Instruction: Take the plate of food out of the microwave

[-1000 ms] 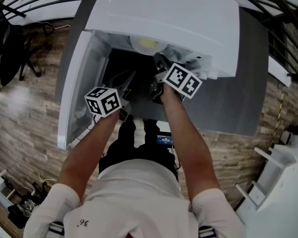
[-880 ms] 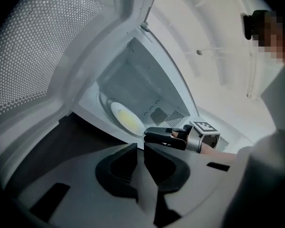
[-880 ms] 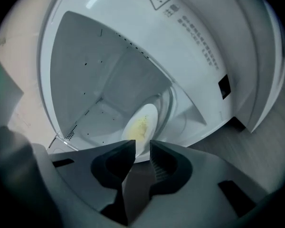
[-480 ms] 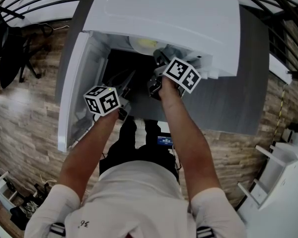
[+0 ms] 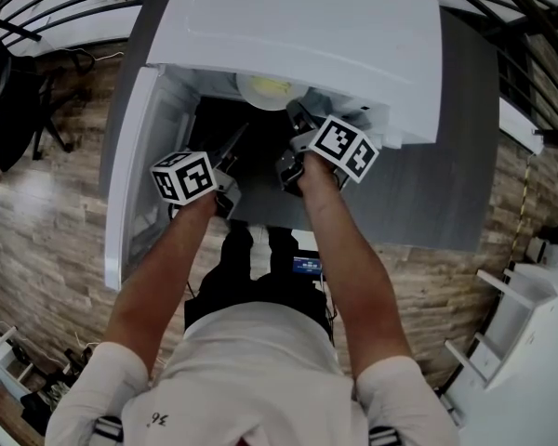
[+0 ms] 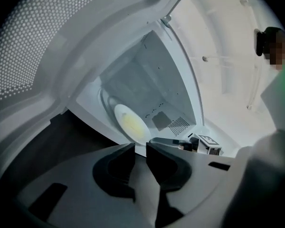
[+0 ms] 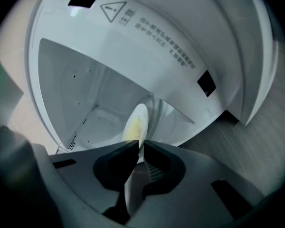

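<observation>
Right gripper (image 7: pixel 140 145) had its jaws closed to a thin slit on the near rim of the plate (image 7: pixel 134 122), whose white edge ran down between the two dark pads. That plate, with a patch of yellow food (image 5: pixel 272 85) in its middle, sat inside the white microwave (image 5: pixel 298 26), close to the front of the cavity. In the head view only part of it showed below the oven's top edge. Whether it rested on the cavity floor or was lifted could not be told. Left gripper (image 6: pixel 140 147) hung just outside the opening, beside the right one, pointing into the cavity. Its jaws had just been opening a little and stood a narrow gap apart with nothing between them, clear of the plate. The microwave's door (image 5: pixel 128 184) stood swung wide to the left, its dotted window filling the upper left of the left gripper view.
</observation>
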Tool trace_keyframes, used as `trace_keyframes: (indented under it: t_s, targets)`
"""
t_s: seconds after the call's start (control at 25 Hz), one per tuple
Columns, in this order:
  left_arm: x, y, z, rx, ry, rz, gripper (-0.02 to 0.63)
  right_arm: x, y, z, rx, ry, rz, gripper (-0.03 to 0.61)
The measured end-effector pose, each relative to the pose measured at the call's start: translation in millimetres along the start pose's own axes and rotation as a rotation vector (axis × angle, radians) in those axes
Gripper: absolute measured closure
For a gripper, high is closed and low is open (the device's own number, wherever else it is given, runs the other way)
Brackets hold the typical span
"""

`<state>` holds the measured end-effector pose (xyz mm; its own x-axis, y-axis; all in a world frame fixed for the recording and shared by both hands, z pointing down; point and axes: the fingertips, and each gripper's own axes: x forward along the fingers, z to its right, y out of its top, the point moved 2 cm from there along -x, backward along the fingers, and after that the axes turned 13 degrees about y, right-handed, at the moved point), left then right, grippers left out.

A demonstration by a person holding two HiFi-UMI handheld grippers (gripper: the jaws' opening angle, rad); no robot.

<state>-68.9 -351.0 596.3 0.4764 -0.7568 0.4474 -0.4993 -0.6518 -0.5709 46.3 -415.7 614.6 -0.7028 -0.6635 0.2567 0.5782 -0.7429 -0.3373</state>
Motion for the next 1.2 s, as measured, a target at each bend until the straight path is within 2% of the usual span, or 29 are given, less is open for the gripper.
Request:
trace_keyframes:
  t_s: [0.08, 0.2, 0.64, 1.2]
  targets:
    - [6, 2, 0, -0.029, -0.014, -0.015, 0.512, -3, 2, -1, -0.001, 0.001, -0.004, 0.545]
    - [14, 4, -6, -0.083, -0.026, -0.026, 0.476, -8, 6, -2, 0.009, 0.009, -0.011, 0.551]
    - [31, 18, -14, -0.122, 0.007, 0.003, 0.474, -35, 8, 11, 0.116, 0.037, -0.063, 0.551]
    - [49, 16, -14, -0.108, -0.004, -0.031, 0.476, -62, 0, 25, 0.129, 0.05, -0.165, 0.558]
